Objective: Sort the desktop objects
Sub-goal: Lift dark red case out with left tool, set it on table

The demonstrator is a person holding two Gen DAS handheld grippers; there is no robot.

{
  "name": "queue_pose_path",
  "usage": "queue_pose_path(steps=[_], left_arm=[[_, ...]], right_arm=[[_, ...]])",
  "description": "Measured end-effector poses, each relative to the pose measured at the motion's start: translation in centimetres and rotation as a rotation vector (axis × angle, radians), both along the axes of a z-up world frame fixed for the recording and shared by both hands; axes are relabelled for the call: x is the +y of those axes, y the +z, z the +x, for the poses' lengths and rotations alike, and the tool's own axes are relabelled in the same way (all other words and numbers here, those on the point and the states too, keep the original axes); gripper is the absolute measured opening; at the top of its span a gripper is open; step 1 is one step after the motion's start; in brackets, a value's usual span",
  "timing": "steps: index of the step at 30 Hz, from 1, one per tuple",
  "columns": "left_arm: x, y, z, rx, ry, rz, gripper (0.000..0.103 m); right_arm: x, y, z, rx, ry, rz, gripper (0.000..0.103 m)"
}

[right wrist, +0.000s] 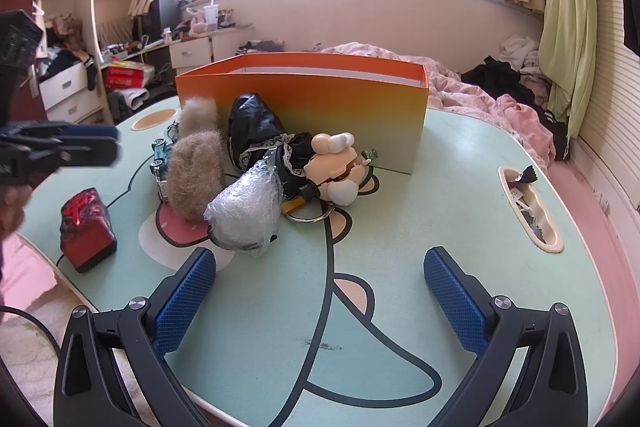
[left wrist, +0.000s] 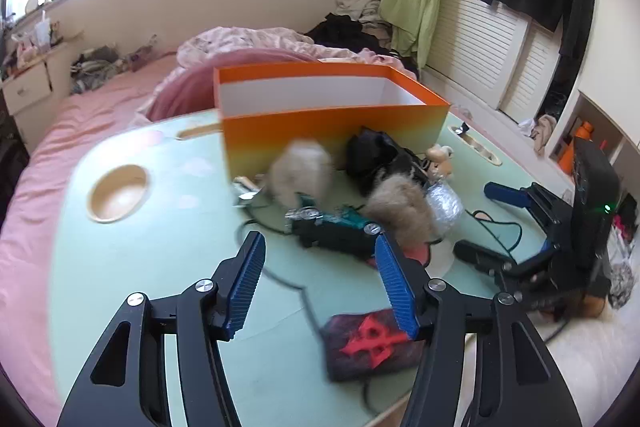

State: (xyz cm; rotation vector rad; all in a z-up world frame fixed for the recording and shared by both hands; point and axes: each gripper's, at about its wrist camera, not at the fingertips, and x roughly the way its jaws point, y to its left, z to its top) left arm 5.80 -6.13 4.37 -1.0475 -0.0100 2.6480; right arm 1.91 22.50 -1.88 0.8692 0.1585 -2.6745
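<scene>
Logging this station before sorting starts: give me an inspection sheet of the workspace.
Surface: green cartoon-print table, on a pink bed.
Job's things: orange box, open and upright; fur balls, black cloth, doll, foil-wrapped bundle, toy car, red block in front of it.
Clutter: bits in the table's side slot.
Grippers: left gripper and right gripper open, holding nothing.
Cables: nothing seen for certain.
Surroundings: window, clothes, shelves.

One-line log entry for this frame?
left gripper: open, over teal toy car | right gripper: open, empty | orange box: upright on table | items: unsorted
</scene>
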Motion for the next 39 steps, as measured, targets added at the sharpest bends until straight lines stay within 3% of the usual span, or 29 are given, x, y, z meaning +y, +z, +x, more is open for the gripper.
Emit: queue_pose_path(steps=[2, 4, 5, 8, 12, 16, 22, 25, 28, 31, 32, 39], left_arm=[[-0.7, 0.8, 1.0, 0.001, -0.014, -0.031, 0.059], [-1.0, 1.4, 2.3, -0.029, -0.088, -0.071, 0.065], [-1.0, 1.3, 2.9, -0.049, -0.131, -0.08, 0.07], [-0.9, -0.3, 3.5, -0.132, -0.227, -0.067, 0.07], [0.5, -3.2, 2.2, -0.174, -0.174, -0.17, 0.072], [1.2, -3.4, 0.3, -0.12, -0.107, -0.12, 0.072], [2.1, -2.6, 2.2, -0.118, -0.152, -0.109, 0.073], [3.0, -3.0, 2.4, -0.12, -0.095, -0.173, 0.081], [3.7, -3.8, 2.0, -0.067, -0.07, -0.109, 0.091], [4.2, -4.3, 2.0, -0.042, 0.013, -0.125, 0.102], [4.2, -4.4, 2.1, -0.062, 0.022, -0.096, 0.103], [5.1, -4.9, 2.9, 0.023, -0.011, -0.081, 0.103]], right_arm=[[0.0, 0.0, 0.0, 0.0, 0.0, 0.0, 0.103], [0.0, 0.0, 0.0, 0.0, -0.001, 0.0, 0.103], [0.0, 0.0, 0.0, 0.0, -0.001, 0.0, 0.103], [0.0, 0.0, 0.0, 0.0, -0.001, 0.001, 0.103], [-0.1, 0.0, 0.0, 0.0, -0.001, 0.0, 0.103], [0.1, -0.1, 0.0, 0.001, -0.001, -0.001, 0.103], [0.0, -0.1, 0.0, 0.002, -0.002, 0.0, 0.103], [0.1, -0.1, 0.0, 0.001, -0.002, -0.001, 0.103], [0.0, -0.1, 0.0, 0.001, -0.002, 0.0, 0.103], [0.0, -0.2, 0.0, 0.005, -0.003, 0.008, 0.103], [0.0, -0.2, 0.0, 0.003, -0.003, 0.006, 0.103], [0.3, 0.0, -0.3, -0.007, -0.015, 0.019, 0.103]])
